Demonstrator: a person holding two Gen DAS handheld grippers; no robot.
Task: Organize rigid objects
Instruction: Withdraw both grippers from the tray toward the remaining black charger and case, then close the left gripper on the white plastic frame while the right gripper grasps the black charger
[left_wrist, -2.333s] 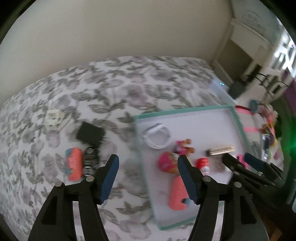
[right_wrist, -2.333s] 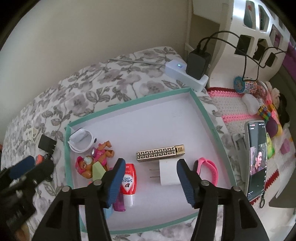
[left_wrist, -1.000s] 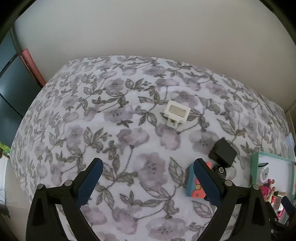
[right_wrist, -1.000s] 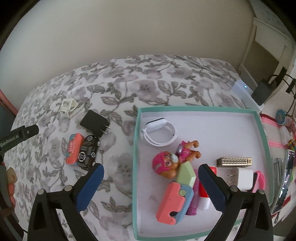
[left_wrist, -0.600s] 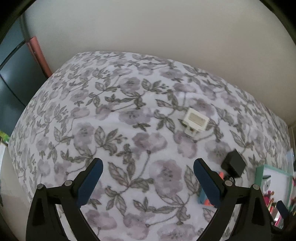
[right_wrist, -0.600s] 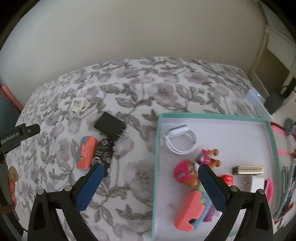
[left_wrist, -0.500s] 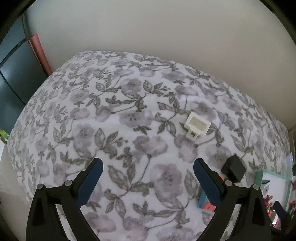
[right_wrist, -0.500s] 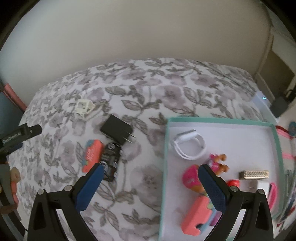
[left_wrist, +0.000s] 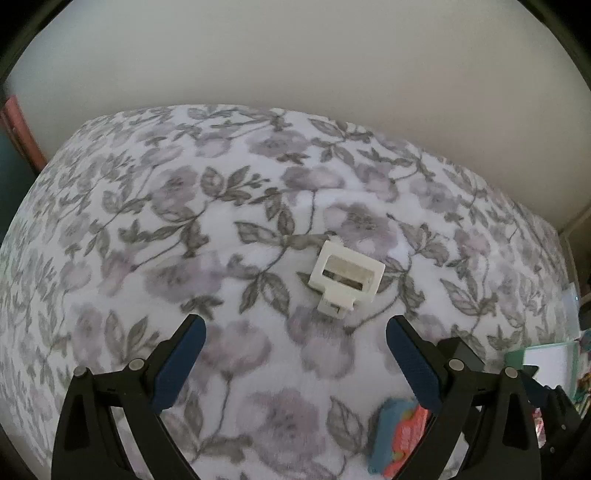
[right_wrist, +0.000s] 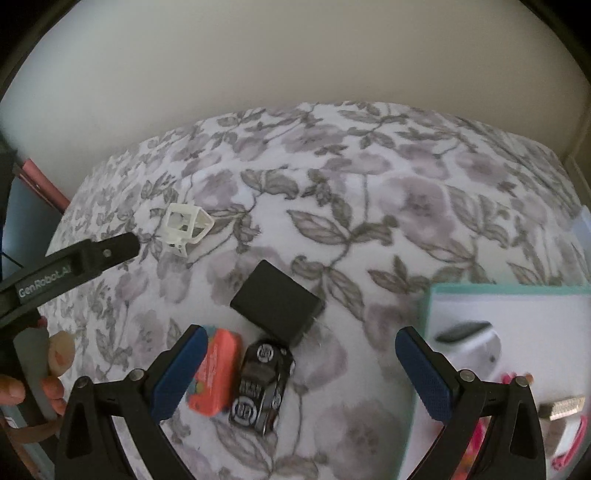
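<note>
The left gripper (left_wrist: 293, 341) is hovering wide open and empty just short of the white clip (left_wrist: 345, 277), which is lying alone toward the bed's (left_wrist: 147, 258) far edge, evidently lined up for pickup. The right gripper (right_wrist: 297, 350) is also spread wide, straddling the black toy car (right_wrist: 262, 386), orange eraser (right_wrist: 214, 373) and black charger (right_wrist: 277, 301) beside the teal-rimmed tray (right_wrist: 424, 295), their probable destination.

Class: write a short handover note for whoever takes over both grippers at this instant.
Left gripper: open, empty, aimed at the white clip on the floral bedspread.
Right gripper: open, empty, over the black toy car.
Black adapter and orange case lie beside the car, outside the teal tray.
Done: several items are already in the tray.
Left: clip, adapter, car, case.
</note>
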